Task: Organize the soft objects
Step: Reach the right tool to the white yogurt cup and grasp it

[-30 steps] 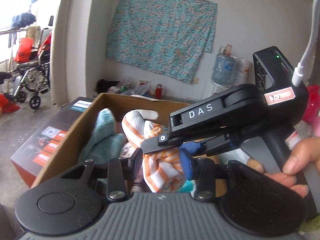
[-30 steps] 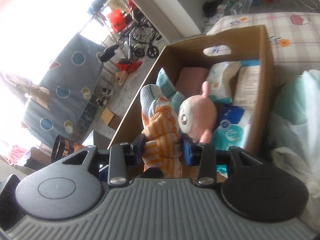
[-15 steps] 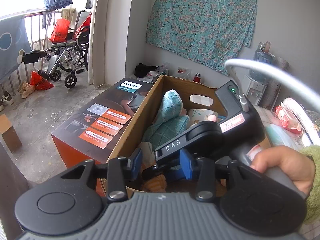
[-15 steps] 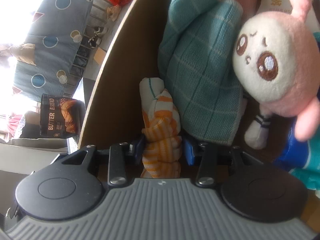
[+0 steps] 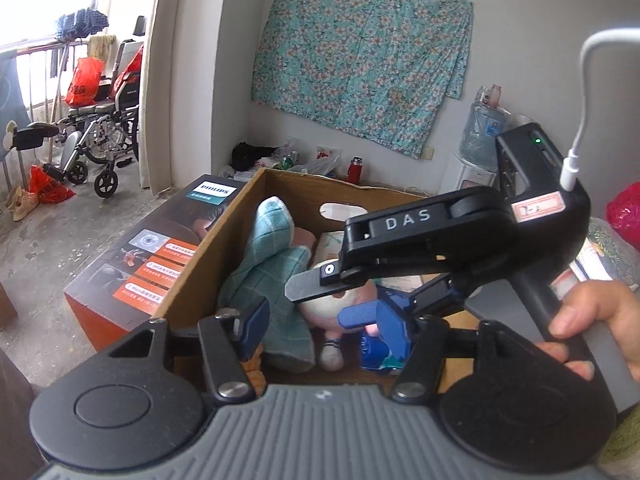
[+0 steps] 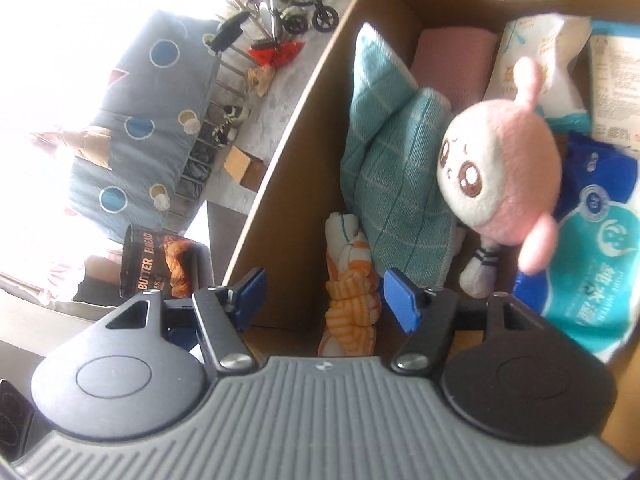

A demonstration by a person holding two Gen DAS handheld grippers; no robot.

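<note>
The orange-striped cloth [image 6: 352, 300] had been set down in the near left corner of the cardboard box [image 6: 288, 168], against its left wall and touching the teal checked towel [image 6: 392, 184]. The fingers of the right gripper [image 6: 323, 300] had just been opened and stood clear on either side of the cloth, nothing pinched. The left gripper [image 5: 330, 320] was likewise just opened and empty above the box's near edge. A good release was judged to need a straight withdrawal, so no fold would be snagged nor the pink plush toy [image 6: 500, 176] disturbed.
</note>
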